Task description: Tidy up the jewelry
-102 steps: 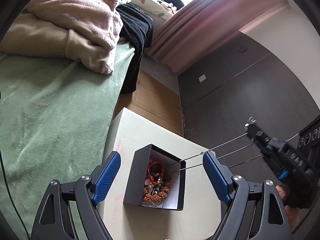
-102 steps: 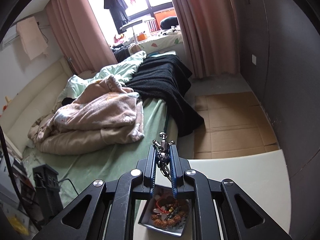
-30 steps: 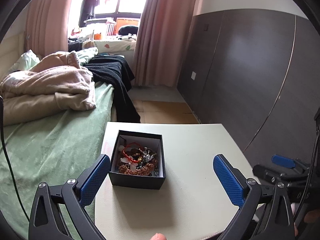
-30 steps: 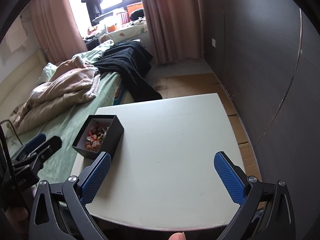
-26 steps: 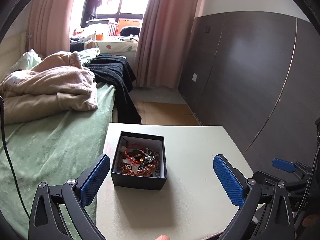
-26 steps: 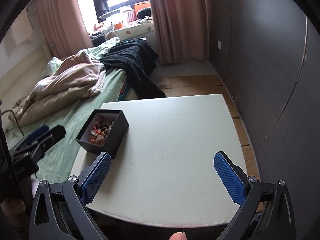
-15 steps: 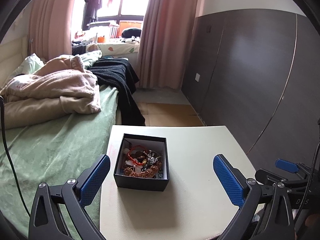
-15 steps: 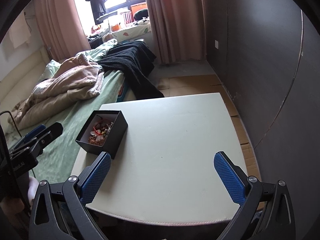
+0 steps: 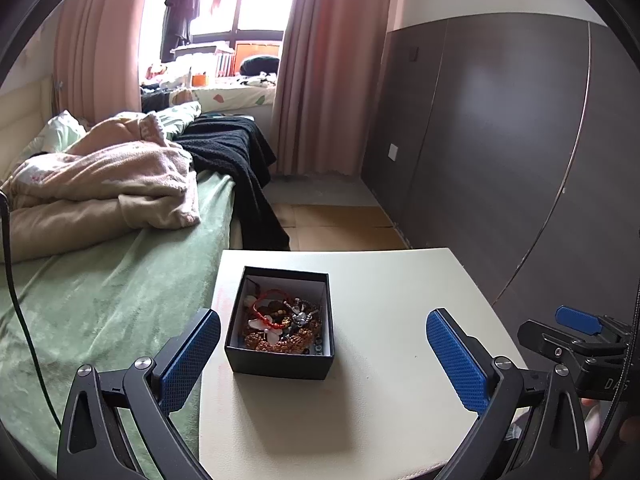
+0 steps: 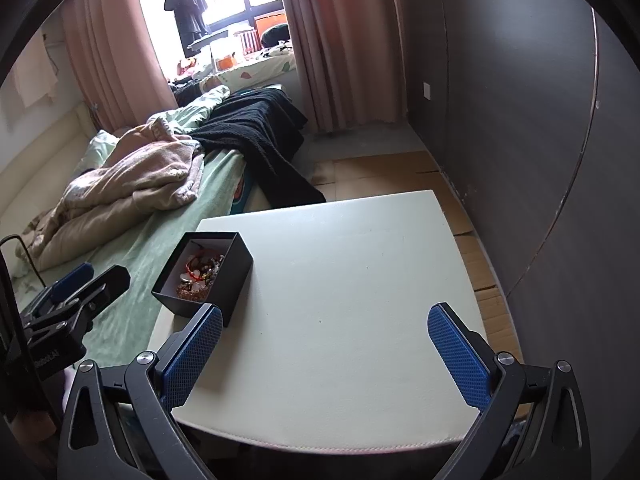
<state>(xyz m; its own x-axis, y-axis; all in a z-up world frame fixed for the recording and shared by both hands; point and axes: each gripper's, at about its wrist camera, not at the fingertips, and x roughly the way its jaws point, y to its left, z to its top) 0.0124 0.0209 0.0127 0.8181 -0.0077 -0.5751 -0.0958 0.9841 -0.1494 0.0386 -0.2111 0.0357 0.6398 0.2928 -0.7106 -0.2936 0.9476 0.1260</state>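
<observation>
A black open box (image 9: 280, 354) stands near the left edge of the white table (image 9: 380, 400). It holds a tangle of jewelry (image 9: 282, 322): a red cord bracelet, brown bead strands and silver pieces. The box also shows in the right wrist view (image 10: 224, 284), with the jewelry (image 10: 200, 274) inside. My left gripper (image 9: 322, 344) is open and empty, held back above the table's near edge with the box between its fingers in view. My right gripper (image 10: 326, 344) is open and empty over the table's near edge. Each gripper shows at the side of the other's view.
A bed with a green sheet (image 9: 100, 300) lies against the table's left side, with a pink blanket (image 9: 104, 184) and a black throw (image 9: 240, 160). A dark panelled wall (image 9: 500, 160) runs along the right. Cardboard sheets (image 9: 340, 228) cover the floor beyond the table.
The right gripper, shut on a silver piece over the box 3.4 s ago, is now open and empty. Both grippers have pulled back; in the last second the views barely shift.
</observation>
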